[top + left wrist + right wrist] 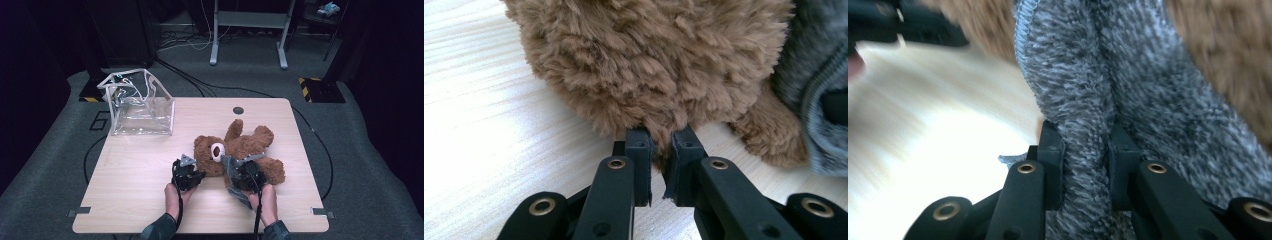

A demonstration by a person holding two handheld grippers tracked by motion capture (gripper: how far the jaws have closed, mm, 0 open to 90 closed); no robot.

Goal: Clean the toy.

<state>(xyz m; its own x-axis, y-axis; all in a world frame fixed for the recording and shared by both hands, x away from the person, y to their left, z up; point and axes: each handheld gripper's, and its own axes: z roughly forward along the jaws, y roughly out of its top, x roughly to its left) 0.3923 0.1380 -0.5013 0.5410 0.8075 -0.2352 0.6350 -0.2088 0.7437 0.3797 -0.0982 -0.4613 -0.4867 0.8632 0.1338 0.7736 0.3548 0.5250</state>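
Note:
A brown teddy bear (250, 145) lies on its back on the wooden table (140, 170). A grey fleece cloth (230, 167) lies against the bear's near side. My left gripper (196, 175) is at the bear's head. In the left gripper view its jaws (659, 145) stand nearly together, pinching a tuft of the bear's brown fur (654, 60). My right gripper (247, 175) is shut on a fold of the grey cloth (1083, 75), which bulges up between its jaws (1085, 150). Brown fur (1228, 55) shows behind the cloth.
A clear plastic bag (140, 107) with white handles stands open at the table's far left. A small round hole (238, 110) sits near the far edge. A metal stand (250, 30) and cables are on the floor beyond.

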